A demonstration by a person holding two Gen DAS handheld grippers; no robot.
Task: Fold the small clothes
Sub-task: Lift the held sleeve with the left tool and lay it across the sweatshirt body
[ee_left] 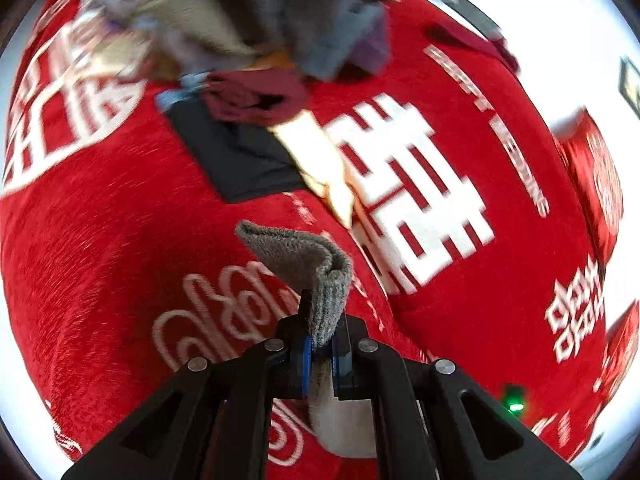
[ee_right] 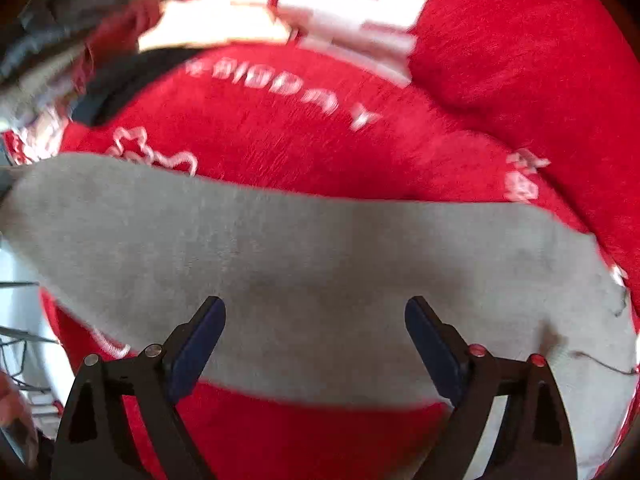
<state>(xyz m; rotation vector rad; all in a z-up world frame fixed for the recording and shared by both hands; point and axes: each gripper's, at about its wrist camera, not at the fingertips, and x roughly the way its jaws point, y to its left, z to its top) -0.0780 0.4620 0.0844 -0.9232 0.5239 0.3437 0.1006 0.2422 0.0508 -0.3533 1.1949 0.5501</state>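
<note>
A grey knitted sock [ee_left: 316,264] is pinched at its cuff in my left gripper [ee_left: 320,344], which is shut on it and holds it lifted above the red cloth [ee_left: 100,240]; the cuff end curls over in front of the fingers and a pale part hangs below them. In the right wrist view the same grey sock [ee_right: 320,256] stretches flat across the red cloth [ee_right: 320,152] from left to right. My right gripper [ee_right: 316,320] hovers just over its middle, jaws wide apart, nothing pressed between the pads.
A heap of mixed clothes [ee_left: 240,20] lies at the far side of the red cloth, with a maroon piece [ee_left: 256,96], a black folded piece [ee_left: 236,156] and a cream piece [ee_left: 320,160] in front of it. White floor [ee_left: 540,8] shows beyond the cloth's edge.
</note>
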